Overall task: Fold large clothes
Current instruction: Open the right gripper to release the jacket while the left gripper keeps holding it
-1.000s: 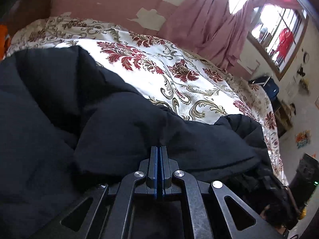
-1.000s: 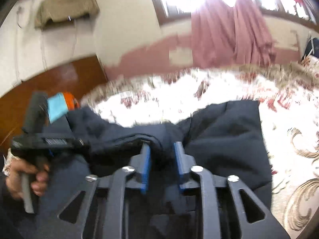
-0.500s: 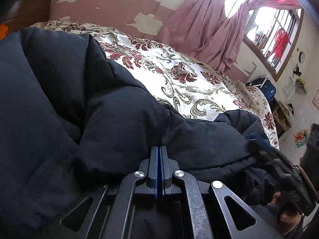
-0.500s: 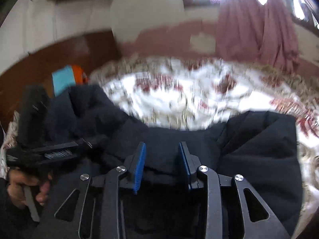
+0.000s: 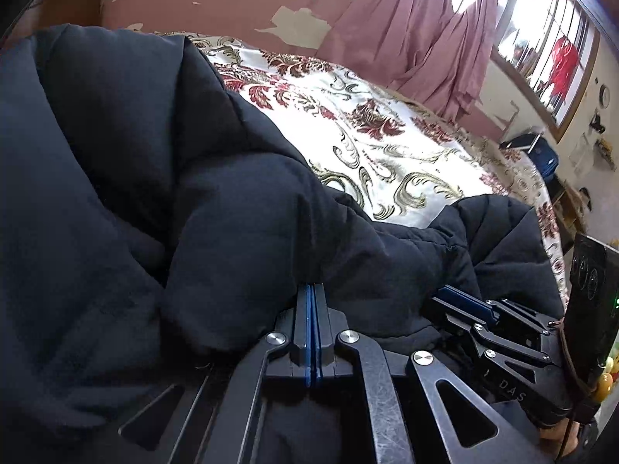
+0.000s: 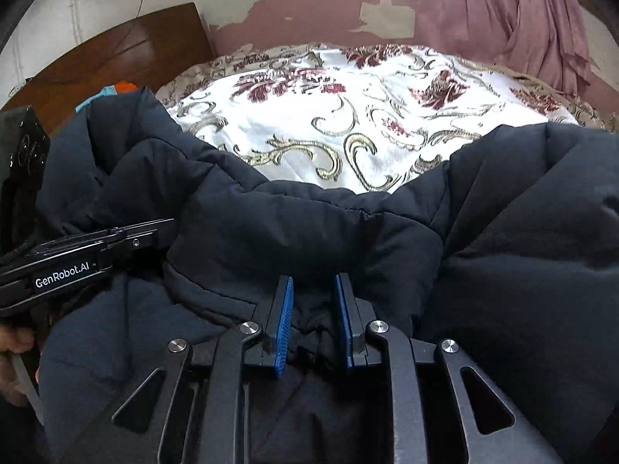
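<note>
A dark navy padded jacket (image 5: 232,232) lies bunched on the near side of the bed, and in the right wrist view the jacket (image 6: 309,232) stretches across the whole frame. My left gripper (image 5: 312,288) is shut, its tips buried under a fold of the jacket that it pinches. From the right wrist the left gripper (image 6: 168,230) pokes into the fabric at the left. My right gripper (image 6: 313,282) is closing, with a ridge of jacket fabric between its blue pads (image 6: 284,309), whose inner faces still show bare. The right gripper (image 5: 450,294) sits low right in the left wrist view.
The bedspread (image 6: 348,116), white with red and gold flowers, lies beyond the jacket. A wooden headboard (image 6: 135,46) stands at the far left, pink curtains (image 5: 406,31) and a barred window (image 5: 549,46) at the far right. A hand (image 6: 15,348) holds the left gripper's handle.
My right gripper swung down and toward the jacket's near edge, its jaws narrowing around the fabric. It came into the left wrist view, where the jacket now bulks higher.
</note>
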`<state>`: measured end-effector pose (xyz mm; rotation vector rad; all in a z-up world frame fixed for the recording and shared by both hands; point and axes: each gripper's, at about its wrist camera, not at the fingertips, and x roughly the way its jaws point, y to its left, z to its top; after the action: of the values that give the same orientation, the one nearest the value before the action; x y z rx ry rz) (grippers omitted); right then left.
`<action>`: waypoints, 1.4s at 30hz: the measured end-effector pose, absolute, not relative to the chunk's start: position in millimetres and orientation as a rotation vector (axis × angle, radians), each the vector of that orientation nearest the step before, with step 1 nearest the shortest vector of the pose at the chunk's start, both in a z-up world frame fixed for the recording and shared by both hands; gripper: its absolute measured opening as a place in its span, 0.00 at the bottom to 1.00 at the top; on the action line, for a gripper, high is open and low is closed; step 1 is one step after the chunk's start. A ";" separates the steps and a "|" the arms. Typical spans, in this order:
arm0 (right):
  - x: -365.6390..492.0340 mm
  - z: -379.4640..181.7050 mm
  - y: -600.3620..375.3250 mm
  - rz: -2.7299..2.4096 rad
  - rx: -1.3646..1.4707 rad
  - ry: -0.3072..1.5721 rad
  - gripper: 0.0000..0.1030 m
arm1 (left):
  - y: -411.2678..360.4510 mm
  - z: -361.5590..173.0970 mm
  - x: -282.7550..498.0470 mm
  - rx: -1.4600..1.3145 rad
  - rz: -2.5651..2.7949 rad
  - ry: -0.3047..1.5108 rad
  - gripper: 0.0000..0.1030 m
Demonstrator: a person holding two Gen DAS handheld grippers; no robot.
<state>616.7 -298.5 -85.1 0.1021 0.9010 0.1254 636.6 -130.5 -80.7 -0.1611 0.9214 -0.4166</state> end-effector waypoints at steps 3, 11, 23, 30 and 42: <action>622.2 -90.1 -297.3 0.120 0.095 0.924 0.18 | -133.3 -84.7 639.5 -0.133 -0.395 0.943 0.04; 631.7 -99.6 -289.7 0.097 0.056 0.965 0.18 | -147.8 -90.6 641.1 -0.032 -0.339 0.954 0.04; 633.8 -101.4 -290.2 0.091 0.076 0.944 0.19 | -146.0 -91.3 645.0 -0.063 -0.360 0.921 0.04; 612.0 -82.6 -301.1 0.106 0.132 0.840 0.29 | -134.1 -78.7 630.1 -0.149 -0.425 0.834 0.04; 583.0 -49.7 -320.7 -0.074 0.134 0.627 0.53 | -109.4 -41.7 599.3 -0.255 -0.465 0.571 0.48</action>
<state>583.0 -320.7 -49.7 0.1344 0.6266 -0.0745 599.3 -109.4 -41.7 -0.2549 0.5705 -0.4655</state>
